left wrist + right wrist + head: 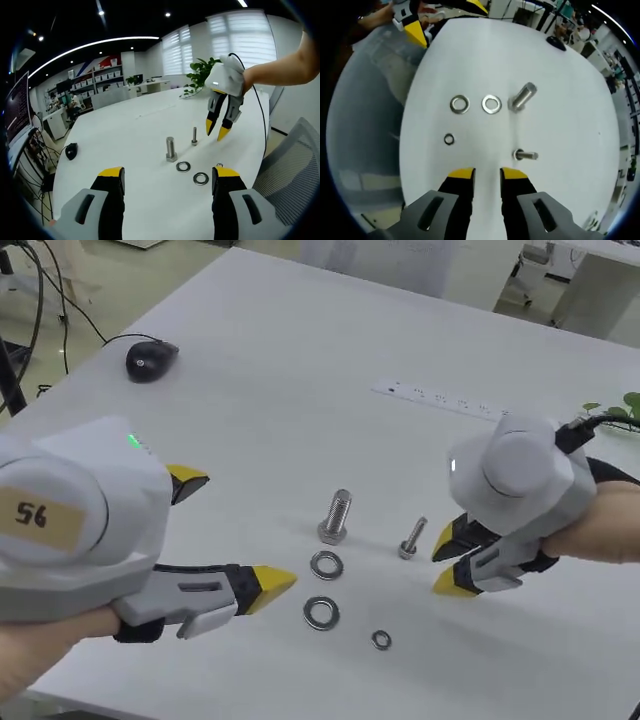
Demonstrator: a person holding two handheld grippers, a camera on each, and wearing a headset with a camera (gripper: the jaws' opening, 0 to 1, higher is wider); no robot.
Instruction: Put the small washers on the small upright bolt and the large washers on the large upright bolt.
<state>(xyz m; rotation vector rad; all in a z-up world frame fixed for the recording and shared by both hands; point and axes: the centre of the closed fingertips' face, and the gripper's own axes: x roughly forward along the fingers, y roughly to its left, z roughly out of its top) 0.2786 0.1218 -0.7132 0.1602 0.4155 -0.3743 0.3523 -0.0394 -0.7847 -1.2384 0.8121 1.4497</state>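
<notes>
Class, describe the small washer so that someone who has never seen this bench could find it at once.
On the white table, two bolts stand upright side by side, the large bolt and the small bolt. Three metal rings lie in front of them. The small washer is the one nearest the person, clearly smaller than the two large washers.
</notes>
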